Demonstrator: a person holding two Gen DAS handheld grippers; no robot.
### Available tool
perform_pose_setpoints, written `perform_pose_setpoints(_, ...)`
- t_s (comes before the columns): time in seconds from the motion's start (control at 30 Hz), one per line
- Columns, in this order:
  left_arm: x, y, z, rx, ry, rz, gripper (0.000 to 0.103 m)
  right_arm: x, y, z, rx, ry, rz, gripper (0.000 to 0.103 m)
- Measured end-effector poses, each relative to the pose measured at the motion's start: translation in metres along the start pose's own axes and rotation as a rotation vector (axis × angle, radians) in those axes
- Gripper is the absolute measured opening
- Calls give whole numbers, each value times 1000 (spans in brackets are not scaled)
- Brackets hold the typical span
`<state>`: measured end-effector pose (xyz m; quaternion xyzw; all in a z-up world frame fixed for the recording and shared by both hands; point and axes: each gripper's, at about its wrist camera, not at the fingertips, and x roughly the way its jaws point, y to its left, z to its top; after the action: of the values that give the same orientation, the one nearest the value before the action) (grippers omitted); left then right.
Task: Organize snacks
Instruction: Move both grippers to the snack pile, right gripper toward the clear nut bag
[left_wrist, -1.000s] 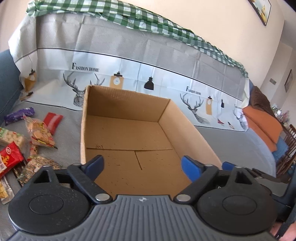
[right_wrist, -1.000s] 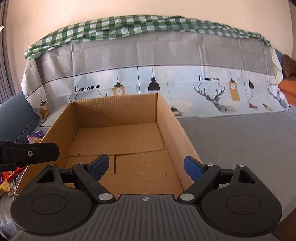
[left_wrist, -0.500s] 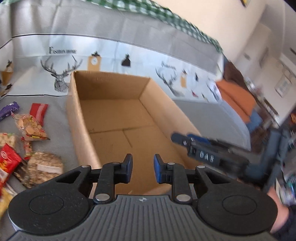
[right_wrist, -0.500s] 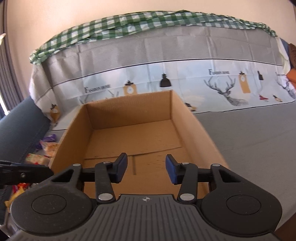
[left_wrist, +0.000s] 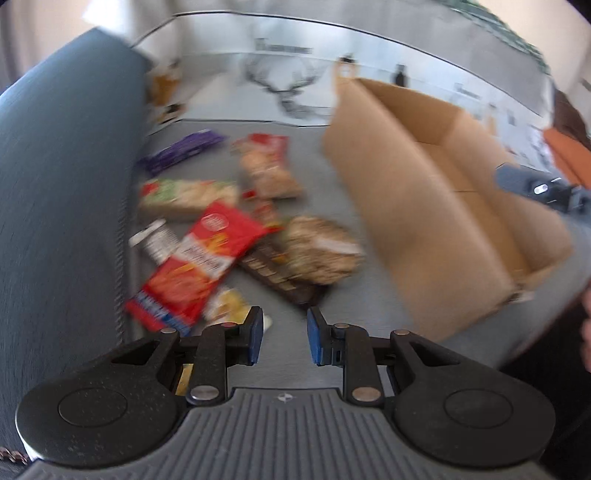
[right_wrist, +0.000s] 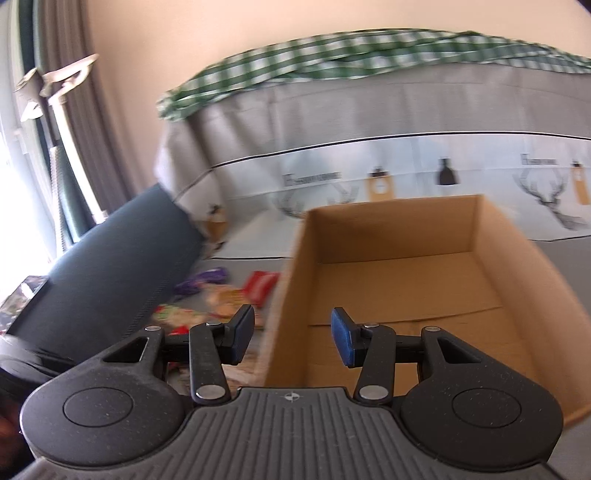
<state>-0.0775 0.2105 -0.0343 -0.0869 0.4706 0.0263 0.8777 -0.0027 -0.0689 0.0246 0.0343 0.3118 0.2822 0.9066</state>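
Note:
Several snack packets lie on the grey seat left of an empty cardboard box (left_wrist: 402, 221): a red packet (left_wrist: 199, 266), a brown round pack (left_wrist: 317, 251), a dark bar (left_wrist: 280, 277), a green-and-white pack (left_wrist: 188, 194), a purple packet (left_wrist: 181, 151). My left gripper (left_wrist: 284, 332) hovers over the near end of this pile, its jaws a narrow gap apart with nothing between them. My right gripper (right_wrist: 291, 328) hangs above the box's left wall (right_wrist: 291, 295), jaws partly apart and empty. The purple packet (right_wrist: 203, 280) and another red packet (right_wrist: 260, 286) show left of the box.
A blue cushion (left_wrist: 55, 184) borders the snacks on the left. A deer-print cloth (right_wrist: 369, 155) covers the sofa back behind the box, with a green checked cloth (right_wrist: 332, 48) on top. Curtains (right_wrist: 74, 129) hang at far left. The other gripper (left_wrist: 543, 188) shows beyond the box.
Both grippers swung left; the left one went from above the box to above the snack pile and tilted down. Both pairs of jaws narrowed from wide apart.

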Motion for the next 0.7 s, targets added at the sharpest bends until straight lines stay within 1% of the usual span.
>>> perform_pose_setpoints(0.07,4,6,-1,-43,-3,31,27,8,18,-4,-19,1,29,48)
perform_pose_setpoints(0.1,6,6,2,-44,-6,48,28,13,27,-6,-30,6,40,48)
perform_pose_setpoints(0.17,9,4,2,-22,-1,74,39,20,40,-9,-48,19,61,48)
perform_pose_setpoints(0.23,16,6,0,-24,3,108,42,29,50,-12,-66,36,79,49)
perform_pose_setpoints(0.3,21,11,-3,-57,26,136,42,40,57,-15,-83,58,89,49)
perform_pose_setpoints(0.4,31,20,-2,-82,69,121,46,54,65,-18,-99,77,98,50)
perform_pose_setpoints(0.53,43,24,-1,-66,127,111,56,72,73,-22,-140,102,86,52)
perform_pose_setpoints(0.63,53,24,-1,-52,169,125,57,88,81,-26,-170,136,78,53)
perform_pose_setpoints(0.7,57,24,-1,-60,186,133,56,98,86,-30,-195,160,72,53)
